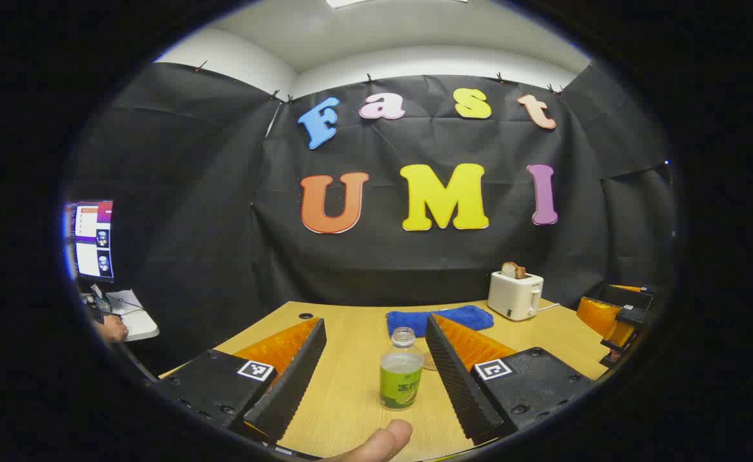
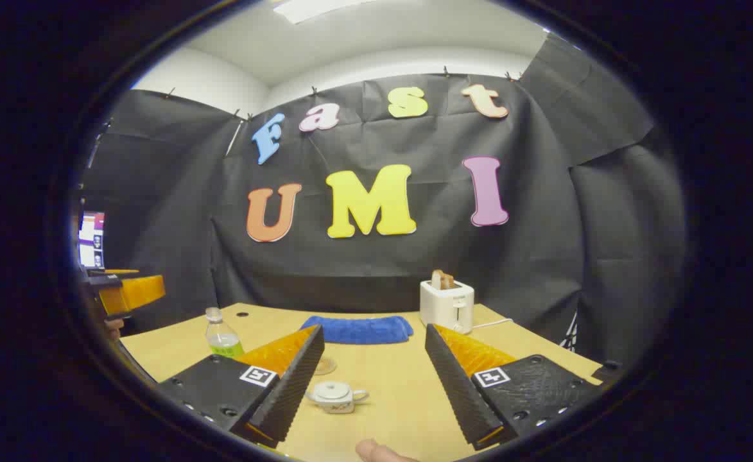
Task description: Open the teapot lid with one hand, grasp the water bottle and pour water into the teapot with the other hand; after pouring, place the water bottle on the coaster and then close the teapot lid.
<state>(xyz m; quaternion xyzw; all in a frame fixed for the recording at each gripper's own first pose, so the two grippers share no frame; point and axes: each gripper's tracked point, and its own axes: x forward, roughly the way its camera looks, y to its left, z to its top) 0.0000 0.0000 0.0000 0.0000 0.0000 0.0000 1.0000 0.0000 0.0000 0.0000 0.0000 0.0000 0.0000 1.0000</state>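
Looking along my left hand-held gripper (image 1: 376, 375), I see its jaws spread wide and grasping nothing; the uncapped water bottle (image 1: 401, 370) stands upright on the counter (image 1: 350, 391) between the fingers, nearer the right one, touching neither. A blue towel (image 1: 440, 319) and a white toaster (image 1: 515, 294) sit beyond. Along my right hand-held gripper (image 2: 373, 385), jaws are likewise released; the small white teapot (image 2: 336, 396), lid on, sits just beside the left finger, with the coaster (image 2: 325, 366) behind it.

Nothing legible — the water bottle (image 1: 400, 378) label's print is too small.
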